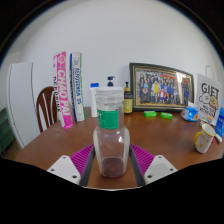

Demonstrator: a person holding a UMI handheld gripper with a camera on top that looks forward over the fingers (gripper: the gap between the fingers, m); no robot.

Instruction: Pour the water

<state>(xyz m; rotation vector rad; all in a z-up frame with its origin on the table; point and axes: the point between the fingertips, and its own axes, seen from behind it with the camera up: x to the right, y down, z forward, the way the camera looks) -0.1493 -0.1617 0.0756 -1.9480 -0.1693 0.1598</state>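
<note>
A clear plastic bottle point(111, 148) with a green neck ring and a clear cap stands upright between my fingers, very close to the camera. Its base is low over the brown wooden table point(60, 140); whether it rests there I cannot tell. My gripper point(112, 150) has its purple pads pressed on both sides of the bottle's body. A small pale cup-like thing point(204, 138) sits on the table off to the right of the fingers.
Against the back wall stand a framed group photo point(160, 87), pink and white boxes point(63, 75), a white bottle with a blue cap point(95, 98) and a dark bottle point(127, 98). Green lids point(150, 114) and a gift box point(208, 98) lie right. A chair point(45, 105) stands left.
</note>
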